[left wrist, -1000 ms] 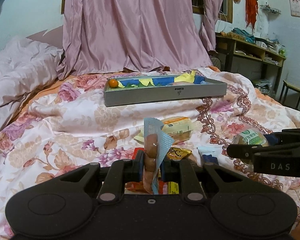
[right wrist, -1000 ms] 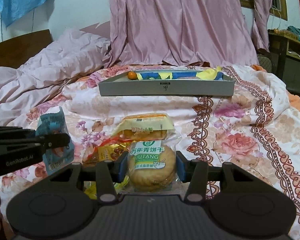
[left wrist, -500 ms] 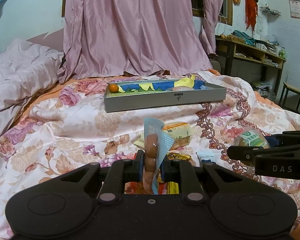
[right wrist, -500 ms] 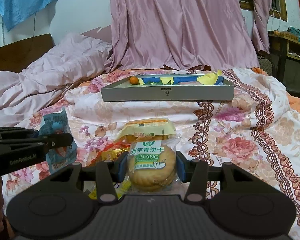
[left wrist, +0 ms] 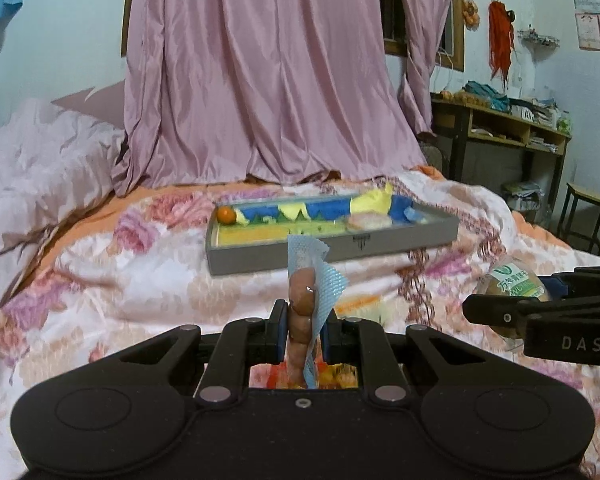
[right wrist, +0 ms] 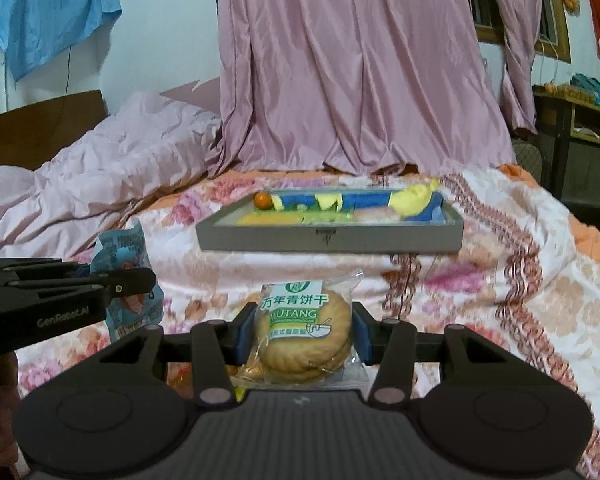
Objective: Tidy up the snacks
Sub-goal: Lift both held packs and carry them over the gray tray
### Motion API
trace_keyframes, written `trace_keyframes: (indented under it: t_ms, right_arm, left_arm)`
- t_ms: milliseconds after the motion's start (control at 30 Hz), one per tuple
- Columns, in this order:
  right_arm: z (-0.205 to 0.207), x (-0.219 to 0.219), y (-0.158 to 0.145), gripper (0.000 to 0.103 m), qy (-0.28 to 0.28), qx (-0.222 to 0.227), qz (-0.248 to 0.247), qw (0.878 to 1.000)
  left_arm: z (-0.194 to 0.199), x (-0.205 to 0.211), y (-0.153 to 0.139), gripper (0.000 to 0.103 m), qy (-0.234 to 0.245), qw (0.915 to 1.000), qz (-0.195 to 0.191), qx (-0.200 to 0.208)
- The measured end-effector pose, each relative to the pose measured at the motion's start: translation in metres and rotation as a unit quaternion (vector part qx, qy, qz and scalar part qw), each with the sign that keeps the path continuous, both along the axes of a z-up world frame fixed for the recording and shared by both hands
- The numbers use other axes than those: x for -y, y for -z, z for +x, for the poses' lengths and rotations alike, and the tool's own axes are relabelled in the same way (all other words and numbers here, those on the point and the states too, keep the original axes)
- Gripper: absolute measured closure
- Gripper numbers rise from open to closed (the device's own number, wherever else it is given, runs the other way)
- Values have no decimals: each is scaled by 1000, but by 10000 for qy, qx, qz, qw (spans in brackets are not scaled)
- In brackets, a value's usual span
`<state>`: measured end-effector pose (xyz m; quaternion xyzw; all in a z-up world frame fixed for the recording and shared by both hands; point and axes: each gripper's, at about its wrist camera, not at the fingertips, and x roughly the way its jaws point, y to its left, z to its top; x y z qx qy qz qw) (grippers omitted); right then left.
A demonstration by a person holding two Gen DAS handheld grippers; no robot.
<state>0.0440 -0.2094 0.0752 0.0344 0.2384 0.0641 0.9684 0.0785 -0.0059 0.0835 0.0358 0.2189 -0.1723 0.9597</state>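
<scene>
Grey tray (left wrist: 332, 246) was seen well ahead of both jaws as a sausage packet (left wrist: 306, 308) was held clamped in the left gripper (left wrist: 302, 338) and a biscuit pack (right wrist: 304, 332) in the right gripper (right wrist: 302, 338); carrying forward and release into the tray seemed next.

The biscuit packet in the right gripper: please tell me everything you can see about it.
The biscuit packet is a clear plastic wrapper around round, golden-brown biscuits with ridged edges, stacked flat. A white and green label with Chinese characters and the letters "UTANG" covers its upper front. The right gripper is shut on it, a blue pad pressing each side, and holds it above the flowered bedspread. The wrapper's sealed top corner sticks up, crinkled.
</scene>
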Motion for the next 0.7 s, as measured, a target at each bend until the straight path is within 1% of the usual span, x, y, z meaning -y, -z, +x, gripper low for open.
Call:
trace_keyframes:
  t_ms: [167, 300, 467, 700]
  right_arm:
    - [19, 3, -15, 50, 4, 166, -1, 9999]
    - [42, 8, -31, 50, 30, 332, -43, 9994]
    - [80, 16, -48, 50, 58, 457, -87, 9989]
    - [146, 27, -54, 50, 87, 442, 39, 9990]
  left_arm:
    - [21, 6, -14, 86, 43, 9999, -131, 82]
    - [46, 10, -25, 86, 50, 9996, -199, 186]
    - [92, 14, -36, 86, -11, 9994, -262, 237]
    - [160, 21, -42, 86, -112, 9989, -359, 265]
